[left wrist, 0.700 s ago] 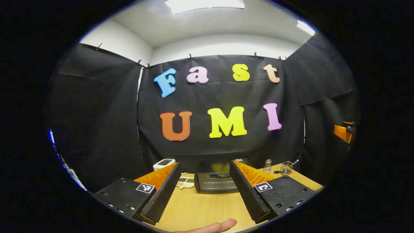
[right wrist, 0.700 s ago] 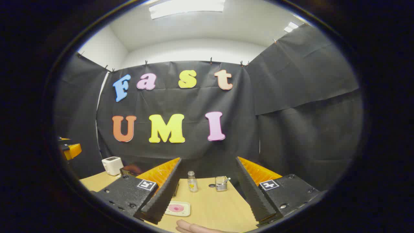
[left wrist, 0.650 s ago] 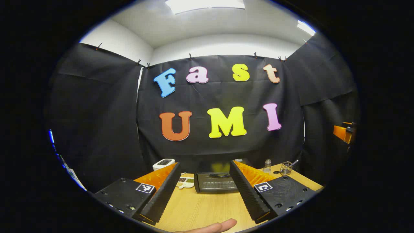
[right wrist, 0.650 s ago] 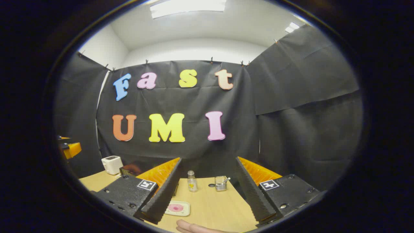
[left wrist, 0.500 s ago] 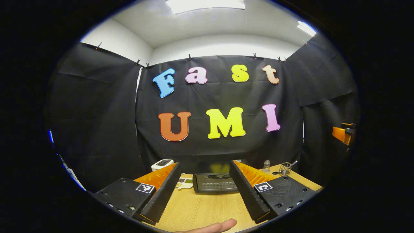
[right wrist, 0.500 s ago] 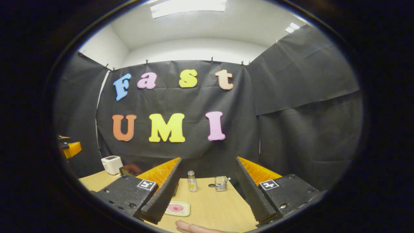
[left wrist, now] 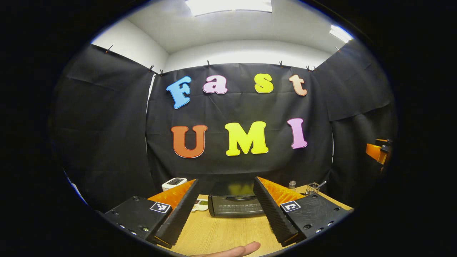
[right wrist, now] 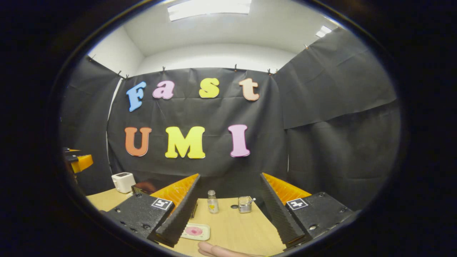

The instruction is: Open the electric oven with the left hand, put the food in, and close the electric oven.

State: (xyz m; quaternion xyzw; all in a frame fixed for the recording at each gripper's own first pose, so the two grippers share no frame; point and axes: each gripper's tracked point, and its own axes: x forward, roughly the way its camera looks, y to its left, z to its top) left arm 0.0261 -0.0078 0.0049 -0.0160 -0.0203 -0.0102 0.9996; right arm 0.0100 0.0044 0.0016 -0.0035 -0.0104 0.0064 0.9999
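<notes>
The black electric oven (left wrist: 235, 205) stands on the wooden table (left wrist: 221, 232) with its door closed, straight ahead between my left gripper's fingers and some way off. My left gripper (left wrist: 225, 179) is open and holds nothing. In the right gripper view the food, a pink piece on a small white plate (right wrist: 194, 231), lies on the table just inside the left finger. My right gripper (right wrist: 229, 175) is open and empty above the table (right wrist: 235, 228). A corner of the oven (right wrist: 142, 187) peeks out behind that finger.
A white appliance (left wrist: 174, 183) and a small dish of seeds (left wrist: 200, 204) sit left of the oven. To its right stand a small bottle (right wrist: 213, 201) and a cup with a spoon (right wrist: 244, 204). A person's finger (left wrist: 232, 250) shows at the bottom edge.
The left gripper has crept a little closer to the oven, which now looks slightly larger and lower. The right gripper has barely moved. Both stay open.
</notes>
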